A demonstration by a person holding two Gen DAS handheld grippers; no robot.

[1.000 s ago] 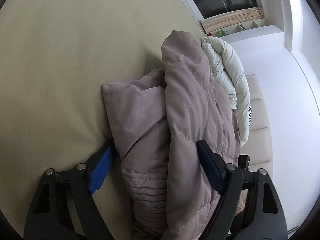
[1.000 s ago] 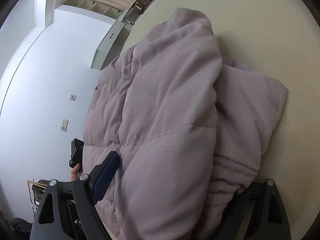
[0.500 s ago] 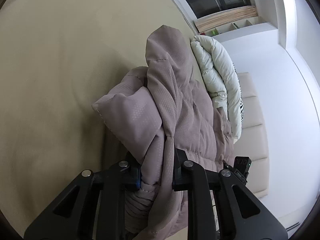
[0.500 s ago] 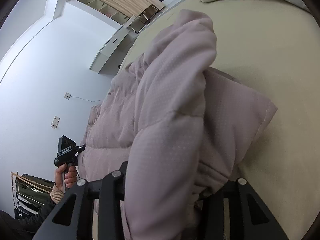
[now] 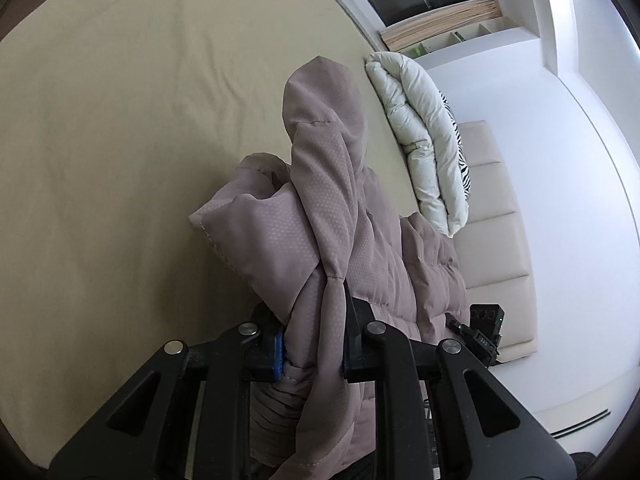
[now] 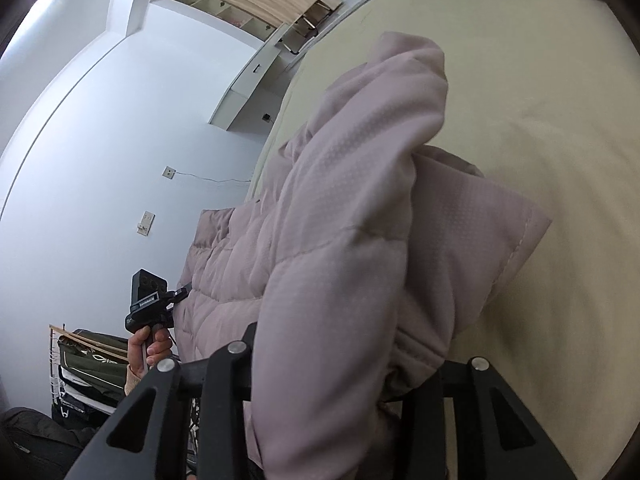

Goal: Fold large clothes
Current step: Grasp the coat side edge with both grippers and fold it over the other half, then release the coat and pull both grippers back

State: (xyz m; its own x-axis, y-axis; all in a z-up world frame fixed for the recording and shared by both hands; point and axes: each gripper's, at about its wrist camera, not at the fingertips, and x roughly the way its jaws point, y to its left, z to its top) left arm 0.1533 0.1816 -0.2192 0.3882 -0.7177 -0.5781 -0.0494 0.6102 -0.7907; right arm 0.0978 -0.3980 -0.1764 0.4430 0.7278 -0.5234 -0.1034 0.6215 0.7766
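Gripping jacket [image 5: 340, 216] | left claw [image 5: 313, 350] clenched on fabric | right claw [image 6: 324, 392] clenched too | above bed [image 5: 120, 140]

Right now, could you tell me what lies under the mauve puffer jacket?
The beige bed sheet shows all around the mauve puffer jacket, which both the left gripper and right gripper are clamping. Anything beneath its bulk is covered.
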